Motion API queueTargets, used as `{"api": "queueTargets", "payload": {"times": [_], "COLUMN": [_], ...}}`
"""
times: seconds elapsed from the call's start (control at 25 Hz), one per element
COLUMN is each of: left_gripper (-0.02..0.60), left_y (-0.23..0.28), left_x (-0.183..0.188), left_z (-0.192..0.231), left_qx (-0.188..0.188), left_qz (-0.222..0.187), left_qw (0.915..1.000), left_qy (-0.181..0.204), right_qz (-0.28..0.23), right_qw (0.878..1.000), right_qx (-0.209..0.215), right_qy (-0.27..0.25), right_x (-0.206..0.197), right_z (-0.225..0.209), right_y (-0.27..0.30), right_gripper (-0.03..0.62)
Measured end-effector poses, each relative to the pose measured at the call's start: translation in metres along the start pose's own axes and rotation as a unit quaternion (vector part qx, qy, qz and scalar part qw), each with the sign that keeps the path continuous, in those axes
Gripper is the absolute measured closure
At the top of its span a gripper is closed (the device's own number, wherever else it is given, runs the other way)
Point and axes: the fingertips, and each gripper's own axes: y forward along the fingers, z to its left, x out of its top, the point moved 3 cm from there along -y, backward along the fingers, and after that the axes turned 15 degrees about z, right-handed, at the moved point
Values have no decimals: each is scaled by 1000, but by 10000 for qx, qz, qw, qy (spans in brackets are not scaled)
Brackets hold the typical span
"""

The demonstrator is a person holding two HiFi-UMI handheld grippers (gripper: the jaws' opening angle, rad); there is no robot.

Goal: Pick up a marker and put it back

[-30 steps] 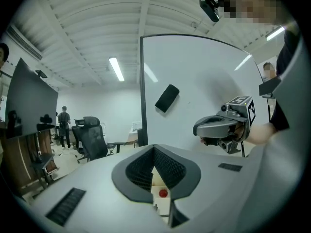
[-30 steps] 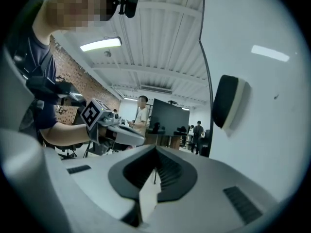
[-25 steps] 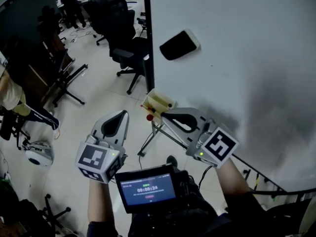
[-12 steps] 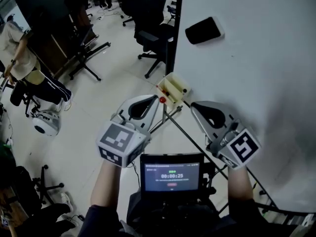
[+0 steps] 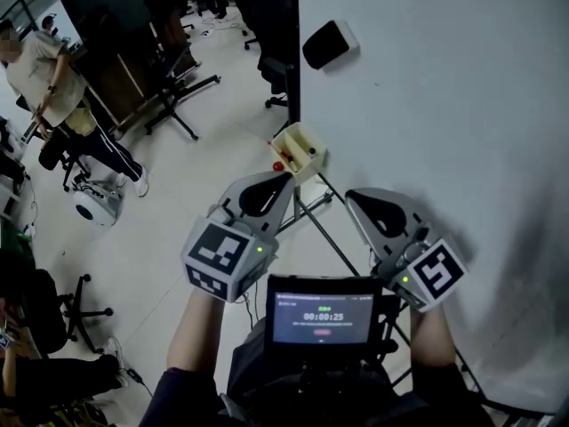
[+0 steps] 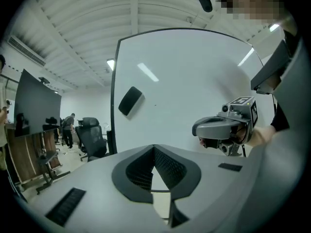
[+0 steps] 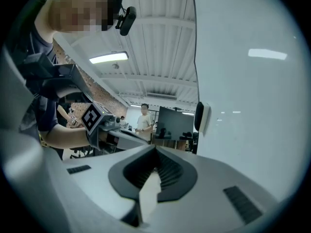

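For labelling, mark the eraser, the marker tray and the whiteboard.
eraser (image 5: 331, 44), head view, middle of its dark face
marker tray (image 5: 298, 130), head view, its far rim
whiteboard (image 5: 444, 105), head view, bare white surface

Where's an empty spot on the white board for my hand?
The whiteboard is bare right of the eraser and beyond the right tongs. It is crowded at its left edge, where the marker tray sits by the left tongs.

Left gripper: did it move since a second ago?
Yes. The left gripper has moved right, closer to the marker tray at the whiteboard's corner.
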Motion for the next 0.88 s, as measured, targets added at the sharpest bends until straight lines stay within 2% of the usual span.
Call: {"api": "queueTargets", "payload": {"times": [0.24,0.44,0.64,0.88], "left_gripper": [581,581,581,581], "left_y": [-15,-31,-55,-82], "left_x": [11,1,-9,-32], "left_z": [-36,-65,-72,-61], "left_qx": [486,741,1102,1436], "left_qz": [-193,-110,-30,116], "left_qw": [9986,9970,9934,9882], "left_qy": [2,-166,-308,-521], "right_qz": [-300,-351,-295,-233], "right_qw": [9992,9978,9952,9906], "right_qx": [253,555,930,1347], "right_qy": [-97,15,65,-10], "right_x": [-6,-17,-21,-20], "right_z": [2,17,31,56], "right_y": [-34,-54,-52,-32], "right_gripper": [586,586,587,586]}}
